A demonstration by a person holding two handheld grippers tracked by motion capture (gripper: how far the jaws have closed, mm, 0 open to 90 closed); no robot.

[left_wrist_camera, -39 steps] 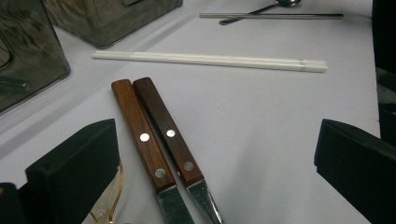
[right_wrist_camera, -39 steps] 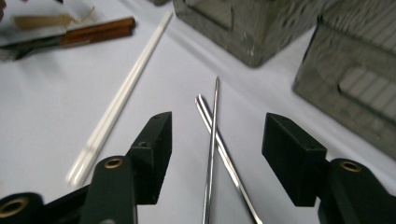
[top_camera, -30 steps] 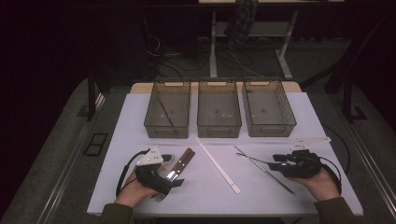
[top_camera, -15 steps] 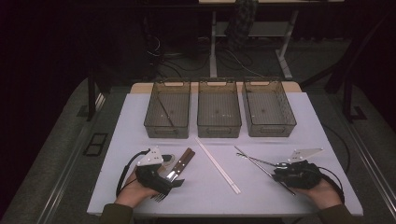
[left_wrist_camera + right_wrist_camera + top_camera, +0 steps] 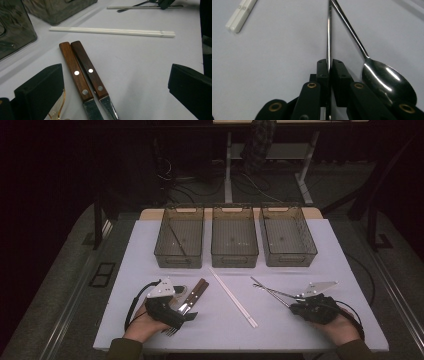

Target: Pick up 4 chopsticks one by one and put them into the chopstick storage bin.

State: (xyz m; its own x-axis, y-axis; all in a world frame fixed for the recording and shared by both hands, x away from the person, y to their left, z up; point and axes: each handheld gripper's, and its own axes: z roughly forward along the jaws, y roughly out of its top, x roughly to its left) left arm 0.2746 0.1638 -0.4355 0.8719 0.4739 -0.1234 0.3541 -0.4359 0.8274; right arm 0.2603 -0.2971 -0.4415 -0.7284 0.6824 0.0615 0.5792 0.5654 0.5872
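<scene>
Now the thin steel utensil handle (image 5: 329, 32) is being pinched near the desk's front right corner, lying flat beside the shiny steel spoon (image 5: 387, 80), its long axis running toward the desk's middle; its far end is hard to read, possibly a fork. The right gripper (image 5: 330, 65) has just been closing its jaws on it. Next comes lifting toward the smoky plastic bins (image 5: 287, 236). The left gripper (image 5: 115, 82) is waiting spread over two wooden-handled knives (image 5: 83, 72).
</scene>
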